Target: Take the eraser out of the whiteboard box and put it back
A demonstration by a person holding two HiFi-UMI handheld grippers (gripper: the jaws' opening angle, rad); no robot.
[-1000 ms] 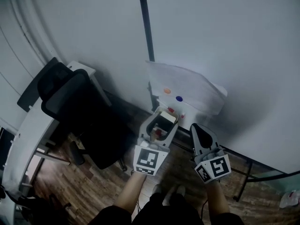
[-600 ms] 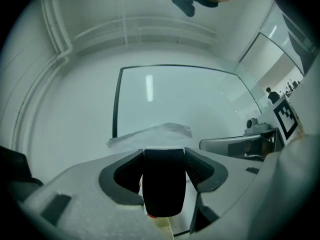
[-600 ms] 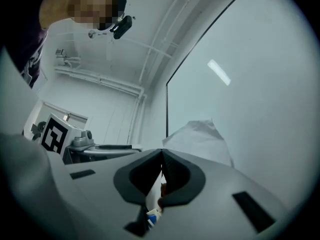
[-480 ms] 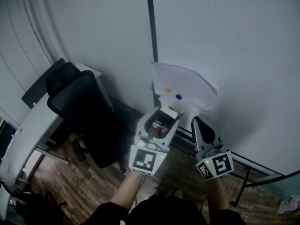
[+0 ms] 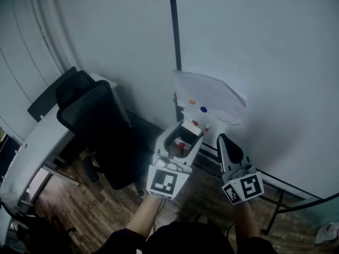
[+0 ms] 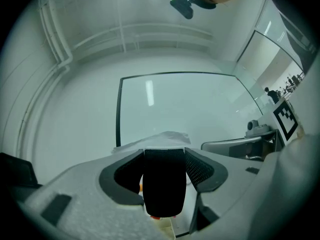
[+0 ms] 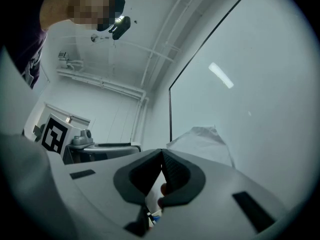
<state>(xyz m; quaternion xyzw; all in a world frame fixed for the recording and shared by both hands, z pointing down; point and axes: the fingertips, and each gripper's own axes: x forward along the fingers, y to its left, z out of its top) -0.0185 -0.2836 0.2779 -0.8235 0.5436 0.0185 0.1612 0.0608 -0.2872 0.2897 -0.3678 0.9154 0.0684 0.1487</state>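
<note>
Left gripper (image 6: 165, 154) is clamped on the eraser (image 6: 163, 189), dark felt filling the jaws, held just below the white whiteboard box (image 5: 209, 97) on the whiteboard (image 5: 265, 46). Right gripper (image 7: 162, 156) alongside, jaws pressed together, empty. Black office chair (image 5: 90, 120) off left.

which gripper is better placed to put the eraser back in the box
Left. The left gripper is shut on the eraser, close in front of the whiteboard box. The right gripper is shut with nothing between its jaws, so it would likely need a handover first.
</note>
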